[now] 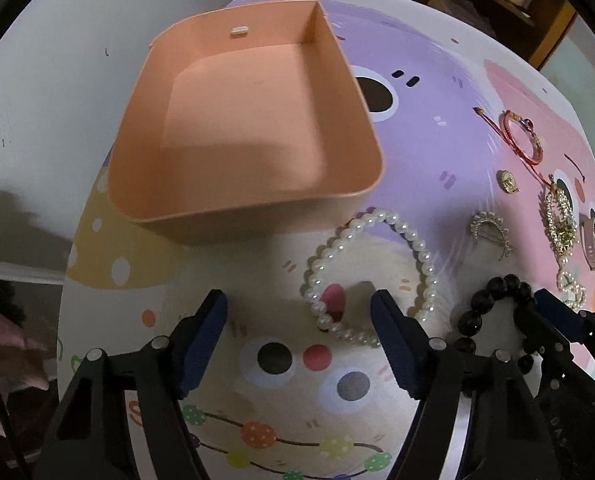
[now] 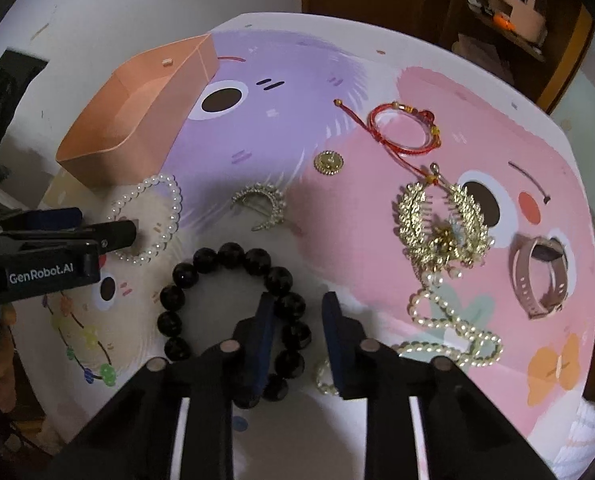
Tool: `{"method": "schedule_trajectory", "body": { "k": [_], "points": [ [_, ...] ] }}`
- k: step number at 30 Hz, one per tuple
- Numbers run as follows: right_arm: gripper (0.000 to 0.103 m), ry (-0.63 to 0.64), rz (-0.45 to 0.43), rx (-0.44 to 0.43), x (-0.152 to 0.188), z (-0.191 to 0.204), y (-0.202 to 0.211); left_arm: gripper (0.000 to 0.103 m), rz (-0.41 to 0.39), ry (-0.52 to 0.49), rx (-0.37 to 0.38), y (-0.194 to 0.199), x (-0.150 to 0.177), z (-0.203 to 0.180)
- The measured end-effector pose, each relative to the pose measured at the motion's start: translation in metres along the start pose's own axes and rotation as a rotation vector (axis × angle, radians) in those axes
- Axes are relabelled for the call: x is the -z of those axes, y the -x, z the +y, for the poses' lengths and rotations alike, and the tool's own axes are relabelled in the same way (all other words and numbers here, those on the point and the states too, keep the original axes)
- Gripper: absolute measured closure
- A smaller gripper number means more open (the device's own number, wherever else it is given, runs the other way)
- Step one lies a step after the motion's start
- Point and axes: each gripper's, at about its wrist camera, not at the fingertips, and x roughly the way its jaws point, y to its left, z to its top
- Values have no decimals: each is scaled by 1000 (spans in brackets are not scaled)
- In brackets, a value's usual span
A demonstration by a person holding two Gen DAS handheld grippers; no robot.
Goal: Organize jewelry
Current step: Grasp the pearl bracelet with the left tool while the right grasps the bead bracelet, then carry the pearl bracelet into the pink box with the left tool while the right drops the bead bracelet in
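Observation:
An empty peach box stands on the patterned mat, also in the right wrist view. A white pearl bracelet lies just in front of it. My left gripper is open, its right finger over the bracelet's loop. A black bead bracelet lies nearer. My right gripper is open, straddling the black bracelet's right side, left finger inside the loop.
To the right lie a crescent hair clip, a round gold brooch, a red string bracelet, a gold leaf comb, a pearl necklace and a pink watch.

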Motion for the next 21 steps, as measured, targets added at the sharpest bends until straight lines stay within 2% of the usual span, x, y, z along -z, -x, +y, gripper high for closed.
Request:
{"method": "schedule_trajectory", "body": {
  "k": [4,5,7,8,9,14,17,21],
  "points": [
    [88,19,-4,8,-3,0,-2,37,47,-29,9,-3,-12,-6],
    [88,23,-5,8,-3,0,-2,44,55,-42,13,-3,-15,-8],
    [88,31,-7,8,-3,1,-2,62,68,-59,16,-3,-20,-15],
    [88,31,-7,3,-2,1,-2,84,79,-69,20,-3,-22,-18],
    [88,28,-8,-5,-2,0,-2,95,99,-74,26,-3,-25,-21],
    [88,0,-15,-42,2,-6,0,98,158,-16,93,-8,-35,-22],
    [88,-11,-18,-49,5,-9,2,98,165,21,128,-4,-31,-11],
    [88,-8,-42,-36,9,-11,12,98,95,21,125,19,-23,-12]
  ]
}}
